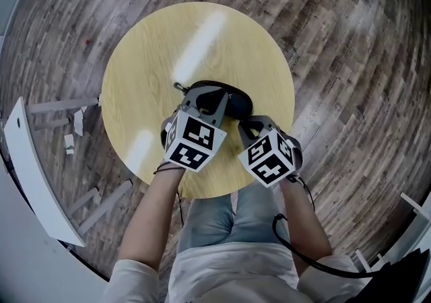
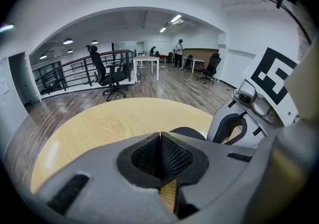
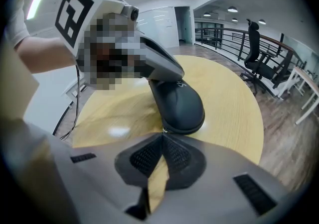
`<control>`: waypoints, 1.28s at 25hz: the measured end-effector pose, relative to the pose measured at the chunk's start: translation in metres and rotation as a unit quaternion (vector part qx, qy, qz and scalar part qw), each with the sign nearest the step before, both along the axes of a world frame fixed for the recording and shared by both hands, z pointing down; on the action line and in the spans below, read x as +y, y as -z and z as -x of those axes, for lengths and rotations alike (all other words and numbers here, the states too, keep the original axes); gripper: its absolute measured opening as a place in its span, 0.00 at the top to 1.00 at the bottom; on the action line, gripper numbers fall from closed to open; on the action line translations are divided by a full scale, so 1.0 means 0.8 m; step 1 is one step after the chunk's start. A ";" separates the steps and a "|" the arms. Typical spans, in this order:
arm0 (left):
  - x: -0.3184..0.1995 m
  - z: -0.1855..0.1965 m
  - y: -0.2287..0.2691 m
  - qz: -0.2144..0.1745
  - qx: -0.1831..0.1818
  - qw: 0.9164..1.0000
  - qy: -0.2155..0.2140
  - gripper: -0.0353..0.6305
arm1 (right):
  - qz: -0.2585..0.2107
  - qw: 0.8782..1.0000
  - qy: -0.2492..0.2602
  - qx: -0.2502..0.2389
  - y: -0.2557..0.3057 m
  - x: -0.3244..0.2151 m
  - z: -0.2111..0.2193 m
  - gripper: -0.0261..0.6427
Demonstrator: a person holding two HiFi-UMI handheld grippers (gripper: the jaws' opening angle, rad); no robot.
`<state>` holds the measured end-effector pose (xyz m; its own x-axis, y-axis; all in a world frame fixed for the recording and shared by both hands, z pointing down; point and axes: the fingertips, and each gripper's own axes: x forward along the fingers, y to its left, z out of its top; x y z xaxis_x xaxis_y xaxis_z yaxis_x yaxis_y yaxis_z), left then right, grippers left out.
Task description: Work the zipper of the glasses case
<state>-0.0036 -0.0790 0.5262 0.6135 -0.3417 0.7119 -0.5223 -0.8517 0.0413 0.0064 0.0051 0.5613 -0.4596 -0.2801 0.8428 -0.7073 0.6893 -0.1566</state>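
Observation:
A black oval glasses case [image 1: 232, 101] lies on the round wooden table [image 1: 155, 52], towards its near side. My left gripper [image 1: 200, 97] is shut with nothing visible between its pads and lies over the case's left end. In the left gripper view its tips [image 2: 160, 137] meet just in front of the case [image 2: 188, 132]. My right gripper [image 1: 248, 123] is at the case's near right end. In the right gripper view its jaws [image 3: 163, 135] are closed at the rim of the case [image 3: 179, 106], with a small metal zipper pull [image 3: 163, 129] at the tips.
A white panel [image 1: 34, 174] leans on the floor to the table's left. A black cable [image 1: 303, 254] hangs by my right arm. Far across the room are an office chair [image 2: 107, 76], white desks [image 2: 147, 63] and a railing [image 3: 224, 36].

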 end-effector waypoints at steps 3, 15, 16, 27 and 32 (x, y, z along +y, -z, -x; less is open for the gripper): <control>-0.001 0.000 0.000 0.003 0.004 1.000 0.001 0.93 | -0.010 1.000 -0.020 0.006 0.000 -0.003 -0.003 0.96; 0.000 0.049 0.090 -0.002 0.114 0.983 0.143 0.93 | -0.105 0.990 -0.097 -0.013 0.134 0.059 -0.073 0.96; 0.016 0.057 0.116 0.001 0.128 0.978 0.164 0.93 | -0.116 0.987 -0.103 -0.036 0.160 0.064 -0.069 0.96; 0.161 0.156 0.308 -0.096 0.202 0.932 0.285 0.94 | -0.191 0.929 -0.127 -0.291 0.379 0.041 0.071 0.96; 0.144 0.171 0.328 -0.108 0.231 0.916 0.311 0.94 | -0.191 0.933 -0.111 -0.283 0.385 0.040 0.111 0.96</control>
<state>-0.1402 0.0365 0.2638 0.4720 -0.8291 0.2996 -0.8778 -0.4106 0.2467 -0.0827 0.0369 0.2529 -0.6956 -0.6519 0.3020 -0.7181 0.6180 -0.3201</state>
